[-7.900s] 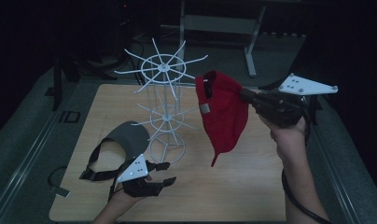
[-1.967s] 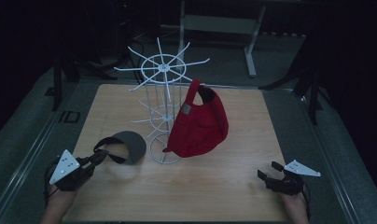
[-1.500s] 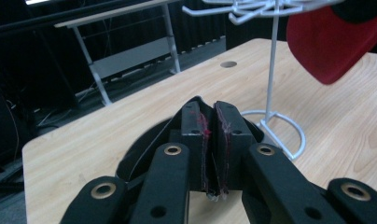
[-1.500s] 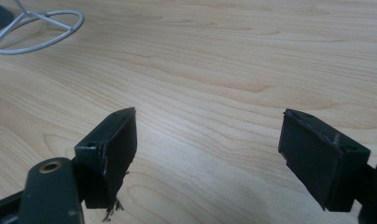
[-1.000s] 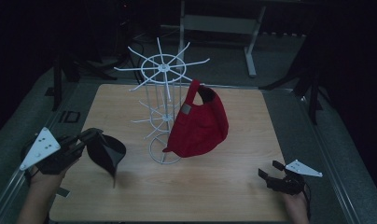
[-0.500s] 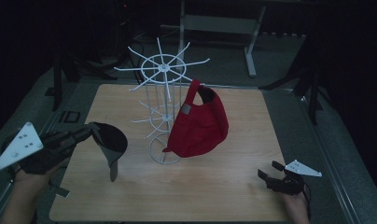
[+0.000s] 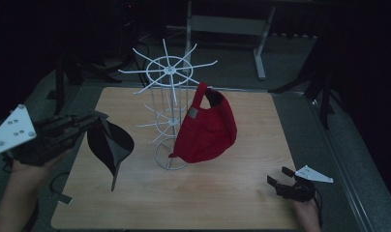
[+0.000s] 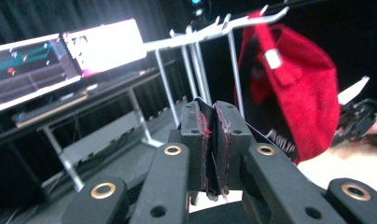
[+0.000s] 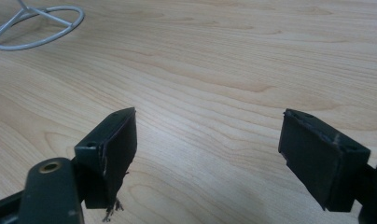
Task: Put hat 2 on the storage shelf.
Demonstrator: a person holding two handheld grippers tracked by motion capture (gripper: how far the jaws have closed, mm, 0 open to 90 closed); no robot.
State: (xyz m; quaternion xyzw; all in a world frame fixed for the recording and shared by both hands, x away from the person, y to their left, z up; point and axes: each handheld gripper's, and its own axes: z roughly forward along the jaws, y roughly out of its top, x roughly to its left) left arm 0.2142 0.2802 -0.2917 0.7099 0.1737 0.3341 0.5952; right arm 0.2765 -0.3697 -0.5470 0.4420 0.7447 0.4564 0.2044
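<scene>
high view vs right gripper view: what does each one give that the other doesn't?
High view alone: the left gripper shut on the black cap, lifted off the table; the red cap hanging on the rack's upper spokes; the right gripper as a whole, low at the table's near right.
Right gripper view alone: its jaws close up, wide apart, nothing between them, and the wood grain.
Both: the table and the rack's ring base.
</scene>
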